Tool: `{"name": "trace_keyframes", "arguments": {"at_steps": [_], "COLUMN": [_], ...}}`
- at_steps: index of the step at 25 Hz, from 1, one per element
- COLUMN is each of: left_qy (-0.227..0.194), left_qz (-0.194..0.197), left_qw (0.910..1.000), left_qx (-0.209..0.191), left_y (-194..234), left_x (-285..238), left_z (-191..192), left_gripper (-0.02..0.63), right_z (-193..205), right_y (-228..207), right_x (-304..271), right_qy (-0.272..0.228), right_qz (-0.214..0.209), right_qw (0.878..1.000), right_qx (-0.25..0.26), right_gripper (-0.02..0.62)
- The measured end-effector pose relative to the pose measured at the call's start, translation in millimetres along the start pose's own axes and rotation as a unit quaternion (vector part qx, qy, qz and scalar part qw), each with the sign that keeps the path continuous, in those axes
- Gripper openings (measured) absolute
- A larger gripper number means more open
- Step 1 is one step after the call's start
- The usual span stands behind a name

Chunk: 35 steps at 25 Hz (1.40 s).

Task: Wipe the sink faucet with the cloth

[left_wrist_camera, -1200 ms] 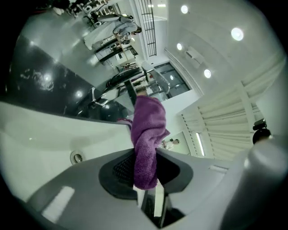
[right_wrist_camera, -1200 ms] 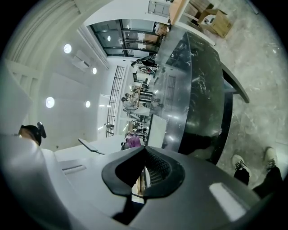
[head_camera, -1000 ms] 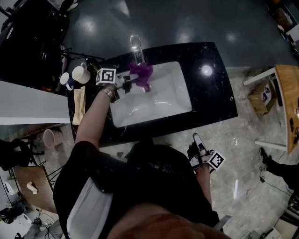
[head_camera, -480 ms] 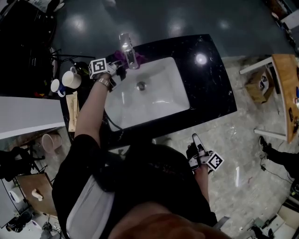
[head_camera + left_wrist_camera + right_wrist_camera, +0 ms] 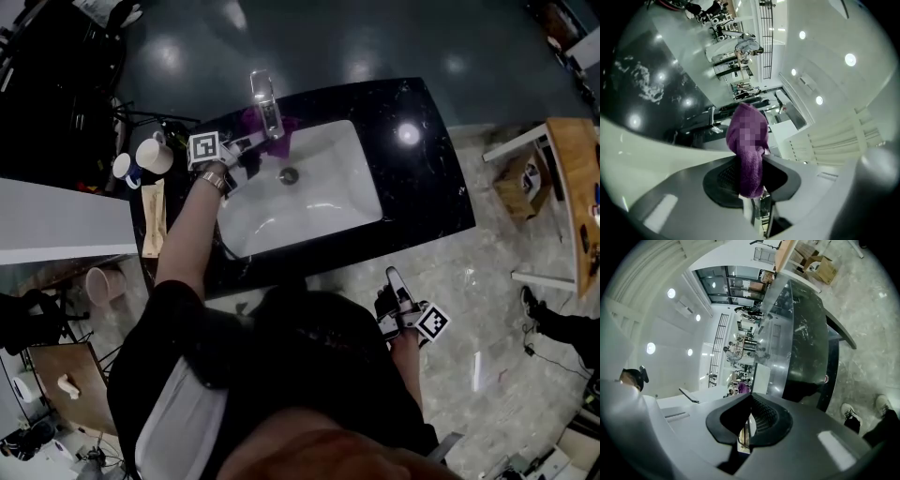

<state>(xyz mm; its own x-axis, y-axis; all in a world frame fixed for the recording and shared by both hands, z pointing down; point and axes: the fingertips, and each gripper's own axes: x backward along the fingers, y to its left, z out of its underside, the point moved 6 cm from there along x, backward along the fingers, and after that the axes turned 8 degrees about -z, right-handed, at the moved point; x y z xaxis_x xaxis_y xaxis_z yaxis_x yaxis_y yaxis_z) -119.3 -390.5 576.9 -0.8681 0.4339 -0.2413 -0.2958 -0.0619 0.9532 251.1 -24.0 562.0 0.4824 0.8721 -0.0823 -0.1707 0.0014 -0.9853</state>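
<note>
In the head view a chrome faucet (image 5: 265, 103) stands at the back rim of a white sink (image 5: 319, 211) set in a black counter (image 5: 431, 178). My left gripper (image 5: 255, 143) is shut on a purple cloth (image 5: 269, 126), which lies against the base of the faucet. In the left gripper view the purple cloth (image 5: 749, 150) sticks up from between the jaws of the left gripper (image 5: 751, 180). My right gripper (image 5: 392, 278) hangs low beside the person, in front of the counter, shut on nothing. The right gripper view shows the jaws of the right gripper (image 5: 749, 416) closed together.
Two white mugs (image 5: 150, 155) stand on the counter's left end, with a tan item (image 5: 154, 217) in front of them. The sink's drain (image 5: 289, 174) lies just right of the left gripper. A wooden table (image 5: 574, 202) and a cardboard box (image 5: 525, 187) are at the right.
The left gripper swung with the cloth from over the basin to the faucet's left side, then came back a little right to the faucet's base. The right gripper kept still.
</note>
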Motion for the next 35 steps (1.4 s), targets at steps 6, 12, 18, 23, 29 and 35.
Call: {"name": "trace_keyframes", "arguments": {"at_steps": [6, 12, 18, 23, 29, 35], "left_qy": [0.005, -0.006, -0.018, -0.016, -0.017, -0.007], "left_qz": [0.021, 0.013, 0.031, 0.024, 0.020, 0.015], "left_qw": [0.9996, 0.9989, 0.9967, 0.9968, 0.9937, 0.9912], "left_qx": [-0.017, -0.045, -0.072, -0.074, -0.109, -0.131], "left_y": [-32, -73, -107, -116, -126, -127], "left_x": [29, 59, 90, 111, 141, 179], "left_z": [81, 181, 278, 348, 409, 455], "left_gripper": [0.087, 0.087, 0.087, 0.087, 0.088, 0.089], "right_z": [-14, -23, 5, 39, 90, 164], "right_y": [12, 30, 40, 58, 76, 87], "right_x": [13, 24, 22, 8, -2, -5], "right_qy": [0.051, 0.145, 0.234, 0.291, 0.351, 0.403], "right_qz": [-0.038, -0.092, -0.136, -0.162, -0.188, -0.200], "right_qw": [0.998, 0.982, 0.960, 0.939, 0.913, 0.891], "right_qx": [0.022, 0.078, 0.075, 0.085, 0.085, 0.067], "right_gripper": [0.011, 0.011, 0.011, 0.012, 0.119, 0.256]}}
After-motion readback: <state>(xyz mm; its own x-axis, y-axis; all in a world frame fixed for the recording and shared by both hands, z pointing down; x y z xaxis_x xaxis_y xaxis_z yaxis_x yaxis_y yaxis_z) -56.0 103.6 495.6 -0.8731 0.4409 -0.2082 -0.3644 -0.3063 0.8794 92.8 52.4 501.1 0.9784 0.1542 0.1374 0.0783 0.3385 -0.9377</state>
